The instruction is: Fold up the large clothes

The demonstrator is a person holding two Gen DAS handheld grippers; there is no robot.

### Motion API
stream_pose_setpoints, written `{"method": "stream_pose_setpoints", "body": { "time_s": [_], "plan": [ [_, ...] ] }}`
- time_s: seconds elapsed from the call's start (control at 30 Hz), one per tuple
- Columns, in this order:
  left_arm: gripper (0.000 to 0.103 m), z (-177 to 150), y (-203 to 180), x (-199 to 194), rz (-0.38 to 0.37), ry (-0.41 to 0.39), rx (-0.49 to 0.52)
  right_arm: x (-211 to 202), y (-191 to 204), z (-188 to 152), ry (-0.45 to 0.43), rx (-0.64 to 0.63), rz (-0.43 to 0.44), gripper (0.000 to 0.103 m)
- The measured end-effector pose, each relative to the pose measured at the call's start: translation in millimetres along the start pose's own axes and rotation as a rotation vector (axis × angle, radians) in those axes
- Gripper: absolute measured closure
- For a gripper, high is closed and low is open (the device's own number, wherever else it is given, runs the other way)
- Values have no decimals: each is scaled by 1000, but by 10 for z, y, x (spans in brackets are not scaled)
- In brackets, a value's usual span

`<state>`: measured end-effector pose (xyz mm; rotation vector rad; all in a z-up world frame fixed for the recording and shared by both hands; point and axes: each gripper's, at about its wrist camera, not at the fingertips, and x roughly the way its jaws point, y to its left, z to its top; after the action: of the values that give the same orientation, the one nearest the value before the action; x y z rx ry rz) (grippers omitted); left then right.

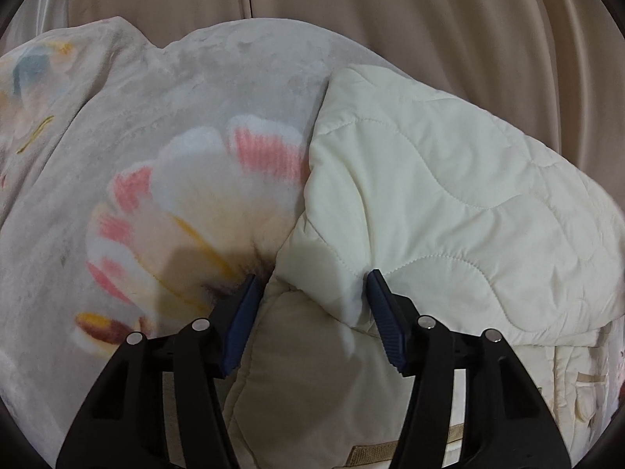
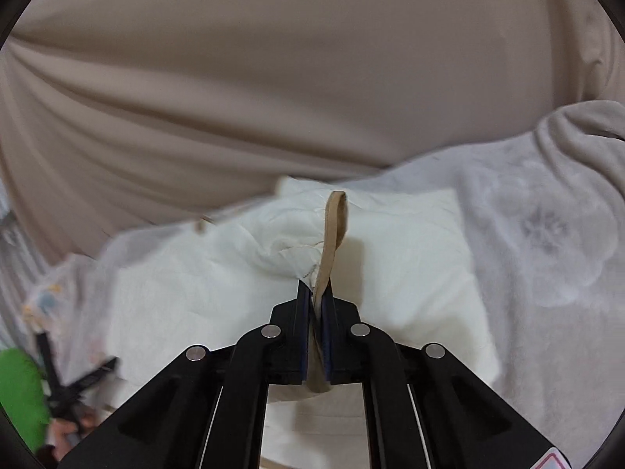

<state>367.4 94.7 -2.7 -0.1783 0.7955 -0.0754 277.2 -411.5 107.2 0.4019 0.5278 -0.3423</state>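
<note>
Here's the cream quilted garment (image 1: 429,195), lying on top of the floral blanket (image 1: 129,179) and taking up the blanket's right-hand part in the left wrist view, with the big pink-edged flower print just beside its folded edge. The left gripper (image 1: 312,279) has its jaws spread wide, straddling a puffy fold of the garment at the seam where garment meets blanket — nothing is pinched there yet, the blue pads simply sit either side of the bulge. Over to the right gripper (image 2: 315,293): jaws squeezed together on a tan strap loop (image 2: 334,230) and a scrap of the cream fabric with it, the loop standing up beyond the fingertips. The right view is smeared, so detail of the garment below is hard to read. Behind the blanket hangs a beige curtain (image 2: 234,78). Now the risks, as I judge them. That strap is a narrow hold for such a bulky piece — pull hard and it could slide out of the pads, or the padding could sag away and spoil the fold line. And the left jaws are so near the blanket's plush surface that closing here might catch blanket along with garment, dragging both when the fold is carried over.
</note>
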Motion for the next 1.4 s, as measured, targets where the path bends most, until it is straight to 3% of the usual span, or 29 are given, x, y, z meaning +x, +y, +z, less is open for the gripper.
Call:
{"method": "stream_pose_setpoints", "body": {
  "time_s": [0.07, 0.1, 0.17, 0.27, 0.33, 0.4, 0.53, 0.7, 0.87, 0.93, 1.07, 1.13, 1.27, 1.4],
  "plan": [
    [43, -12, -31, 2, 1, -1, 19, 440, -217, -199, 154, 2, -104, 100],
    [43, -11, -32, 5, 7, -3, 22, 548, -279, -269, 179, 5, -91, 101],
    [42, -15, -22, 9, 9, -3, 17, 450, -282, -253, 151, 23, -88, 98],
    [39, -17, 8, 40, 2, 6, -7, 174, -180, -115, 67, 51, -155, 84],
    [39, -16, 15, 58, -3, 13, -16, -61, 21, -27, -2, 49, -139, 84],
    [39, -19, 4, 59, 1, 11, -15, -147, 400, 66, -5, -36, -56, 84],
    [38, -17, -21, 59, 15, 8, -5, 44, 1424, 27, 76, -237, 111, 84],
    [38, -16, -14, 64, 17, 13, -4, 724, 2591, -257, 176, -435, 176, 84],
    [38, -10, -17, 73, 26, 16, 5, 1217, 3162, -436, 232, -525, 183, 84],
    [38, -7, -3, 76, 19, 19, -2, 1308, 3149, -512, 223, -562, 151, 97],
    [37, 4, 11, 82, 17, 21, -4, 1444, 2731, -289, 180, -541, 26, 98],
    [37, 6, 14, 84, 19, 21, -2, 1422, 2246, -56, 167, -456, -27, 99],
    [37, 16, 0, 95, 31, 24, 6, 978, 1252, 262, 108, -258, -79, 95],
    [35, 28, -42, 94, 62, 21, 25, 339, 736, 113, 69, -249, -15, 88]
  ]
}}
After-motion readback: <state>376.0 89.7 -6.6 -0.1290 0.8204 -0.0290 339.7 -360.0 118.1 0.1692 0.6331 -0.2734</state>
